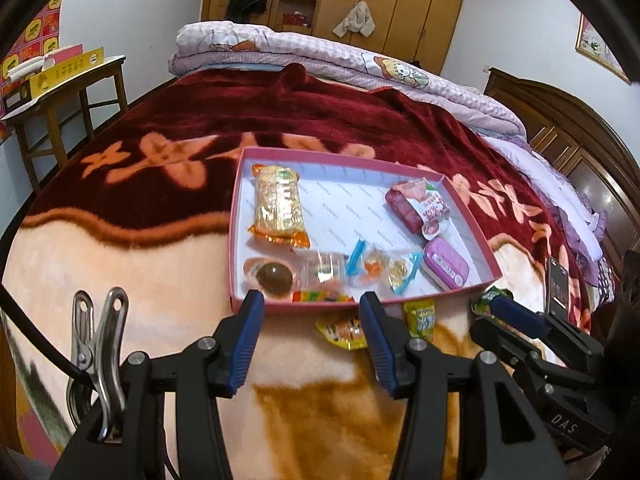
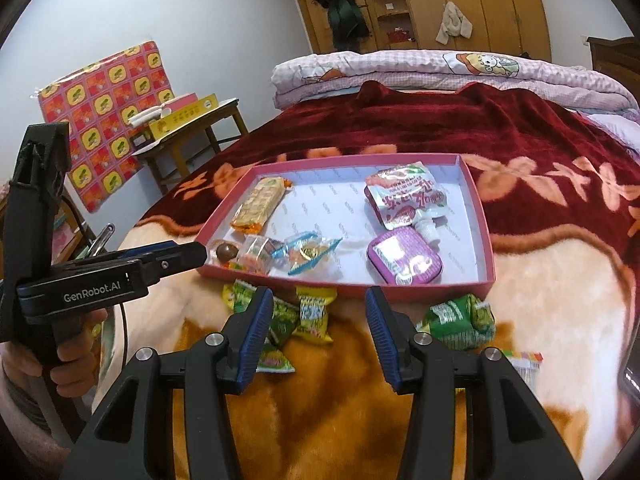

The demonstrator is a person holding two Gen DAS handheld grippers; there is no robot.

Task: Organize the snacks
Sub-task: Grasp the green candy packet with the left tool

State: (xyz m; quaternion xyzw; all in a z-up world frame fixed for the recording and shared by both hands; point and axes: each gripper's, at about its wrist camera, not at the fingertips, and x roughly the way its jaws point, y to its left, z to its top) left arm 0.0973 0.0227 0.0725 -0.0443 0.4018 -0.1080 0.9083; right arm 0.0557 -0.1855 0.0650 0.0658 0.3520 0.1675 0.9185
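Both your left tongs (image 1: 312, 312) and right tongs (image 2: 320, 308) gape empty before the pink tray (image 2: 486, 240) on the bed. Loose snack packets (image 2: 310, 314) lie just outside its near wall; your next move is probably closing on one and lifting it in.

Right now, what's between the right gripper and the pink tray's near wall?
In the right wrist view, the right gripper faces the pink tray; yellow-green snack packets lie on the blanket between them.

Wooden wardrobe (image 1: 384, 8), bed (image 1: 280, 120), perhaps a stool (image 2: 188, 140).
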